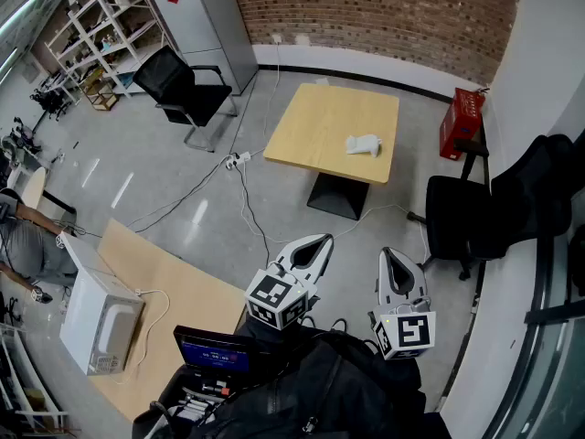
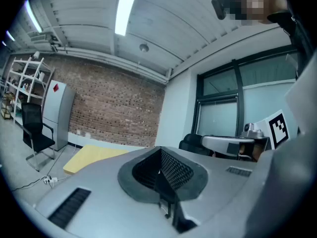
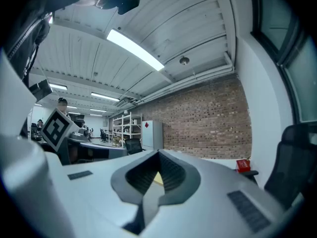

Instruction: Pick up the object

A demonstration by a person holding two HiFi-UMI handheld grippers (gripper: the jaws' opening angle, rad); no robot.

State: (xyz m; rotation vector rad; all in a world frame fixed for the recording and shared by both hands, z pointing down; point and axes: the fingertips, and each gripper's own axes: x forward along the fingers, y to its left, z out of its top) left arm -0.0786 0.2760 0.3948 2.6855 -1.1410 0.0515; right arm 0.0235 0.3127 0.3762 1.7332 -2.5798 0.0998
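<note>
The white object (image 1: 364, 144) lies on the square wooden table (image 1: 320, 122), close to the table's near right corner and a little in from both edges. Nothing else is on that tabletop.

Both tongs are well short of the table, held side by side over bare grey floor (image 1: 210, 236) on the person's side of it. The left gripper (image 1: 315, 242) points toward the table's near edge, and its jaws are pressed together with nothing between them. The right gripper (image 1: 393, 256) sits just beside it, more in line with the table's right corner. Its jaws are also closed and empty, and only a thin yellow sliver of the table (image 3: 157, 178) shows through the hollow behind the tips.

The stretch from the tongs to the table is open, crossed only by thin cables (image 1: 245, 204) running from a power strip (image 1: 239, 159) off the table's left corner. The table stands on a dark pedestal base (image 1: 336, 197), so its edges overhang freely. To the table's right a black chair (image 1: 457, 218) stands near the corner where the object lies, with a red box (image 1: 462, 122) behind it against the white wall. Left of the table there is wide free floor out to another black chair (image 1: 183, 85). The brick wall (image 1: 384, 12) runs beyond the table's far side.
</note>
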